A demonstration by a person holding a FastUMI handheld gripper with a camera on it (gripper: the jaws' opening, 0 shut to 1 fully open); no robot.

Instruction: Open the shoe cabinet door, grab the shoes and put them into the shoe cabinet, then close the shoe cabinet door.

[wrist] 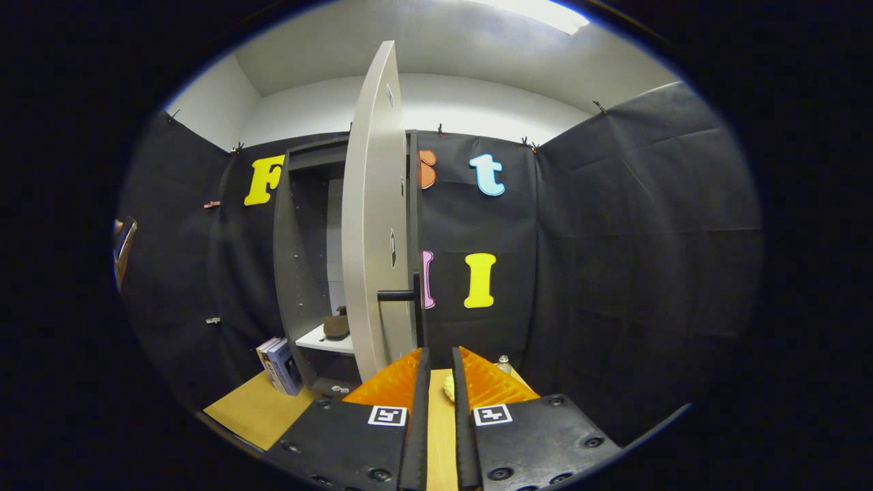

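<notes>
Black booth; cabinet door [372, 225] ajar, gripper [436, 358] jaws near-closed

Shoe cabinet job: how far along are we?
Done: the tall grey cabinet door stands open and a brown shoe sits on the white shelf. In hand: the orange-fingered gripper, nearly shut and empty, is by the black door handle. Left: closing the door.

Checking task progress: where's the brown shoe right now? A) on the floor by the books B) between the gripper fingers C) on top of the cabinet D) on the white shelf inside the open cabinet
D: the brown shoe sits on the white shelf behind the open cabinet door; the gripper is nearly closed, nothing gripped.
</notes>
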